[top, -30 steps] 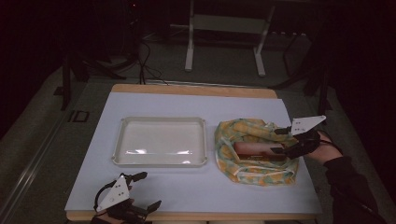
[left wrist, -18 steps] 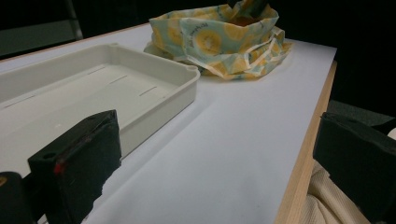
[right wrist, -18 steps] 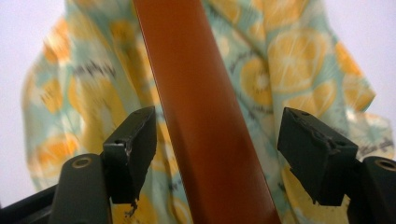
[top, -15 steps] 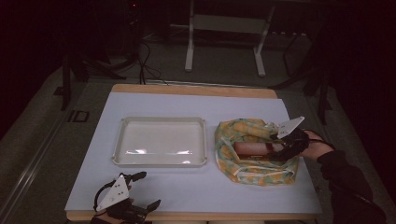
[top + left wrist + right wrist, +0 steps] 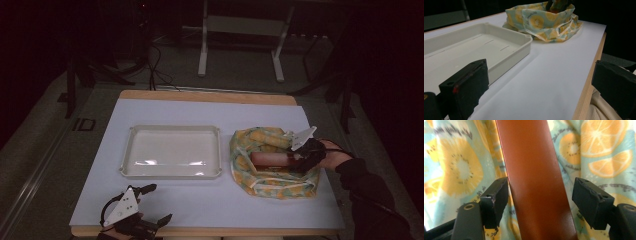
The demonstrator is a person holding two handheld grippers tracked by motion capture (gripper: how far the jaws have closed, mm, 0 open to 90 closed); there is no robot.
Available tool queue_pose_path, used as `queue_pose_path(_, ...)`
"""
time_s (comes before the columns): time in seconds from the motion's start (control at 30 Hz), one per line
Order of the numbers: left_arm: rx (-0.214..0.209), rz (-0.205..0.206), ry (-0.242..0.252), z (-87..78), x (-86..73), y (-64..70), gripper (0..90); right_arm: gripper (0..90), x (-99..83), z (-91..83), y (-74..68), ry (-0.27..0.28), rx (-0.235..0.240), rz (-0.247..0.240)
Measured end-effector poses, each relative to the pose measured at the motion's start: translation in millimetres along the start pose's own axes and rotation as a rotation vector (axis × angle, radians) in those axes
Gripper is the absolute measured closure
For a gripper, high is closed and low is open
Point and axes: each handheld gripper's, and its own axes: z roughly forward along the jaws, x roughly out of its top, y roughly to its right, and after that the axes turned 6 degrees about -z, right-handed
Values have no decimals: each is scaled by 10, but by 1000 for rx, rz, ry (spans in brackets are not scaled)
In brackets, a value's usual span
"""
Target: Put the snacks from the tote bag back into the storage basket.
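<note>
A cloth bag (image 5: 274, 161) printed with orange and lemon slices lies open on the right of the table. Inside it rests a long reddish-brown object (image 5: 269, 159). My right gripper (image 5: 296, 159) reaches into the bag from the right. In the right gripper view the brown object (image 5: 534, 180) runs up between the open jaws of my right gripper (image 5: 540, 198); the left jaw is close against it, the right jaw stands apart. My left gripper (image 5: 152, 205) rests open at the table's near left edge, with nothing between its jaws (image 5: 536, 85).
A shallow white tray (image 5: 172, 172) sits left of the bag, also seen close by as the tray (image 5: 506, 53) in the left gripper view. The table has a pale sheet (image 5: 210, 200) and a wooden front edge (image 5: 589, 87). Dark floor and a white stand lie beyond.
My right gripper has moved left and down into the bag, over the end of the brown object. The left gripper has barely moved.
</note>
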Motion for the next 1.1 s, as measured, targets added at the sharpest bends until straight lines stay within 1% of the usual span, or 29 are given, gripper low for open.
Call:
queue_pose_path(0.03,2,-1,2,-3,1,-2,13,292,4,14,-2,-7,1,-7)
queue_pose_path(0.07,3,0,1,-4,0,-4,13,321,14,34,-11,-28,18,-20)
queue_pose_path(0.17,1,-1,0,-2,-2,-2,13,331,15,45,-7,-38,30,-25)
queue_pose_path(0.2,1,0,0,-1,-2,-1,13,362,16,56,-9,-55,38,-27)
queue_pose_path(0.27,1,1,0,0,-2,1,13,379,18,55,-11,-59,41,-32)
queue_pose_path(0.33,1,0,0,-1,-2,1,13,415,17,43,-9,-52,48,-45)
queue_pose_path(0.43,0,2,0,0,-2,1,13,420,15,18,4,-47,43,-38)
queue_pose_path(0.47,-1,3,1,0,-2,2,13,424,9,-15,20,-36,38,-23)
queue_pose_path(0.53,-4,6,1,-1,-1,4,13,426,4,-42,21,-28,30,-25)
queue_pose_path(0.6,-3,7,1,-2,-1,5,13,427,4,-64,18,-17,38,-28)
queue_pose_path(0.67,-4,7,1,-2,-1,6,13,427,6,-77,16,-16,32,-27)
queue_pose_path(0.7,-4,7,1,-2,0,7,13,428,8,-104,19,-5,31,-29)
queue_pose_path(0.8,-7,8,0,-2,0,13,13,428,13,-134,21,1,27,-17)
queue_pose_path(0.83,-7,8,0,-2,0,14,13,428,20,-161,22,3,22,-26)
queue_pose_path(1.0,-6,8,2,-1,3,16,13,429,60,-267,29,19,9,-24)
queue_pose_path(1.03,-6,6,2,-2,4,17,13,429,80,-321,34,22,-2,-30)
queue_pose_path(1.1,-7,6,4,-3,6,18,13,429,102,-373,38,25,-12,-30)
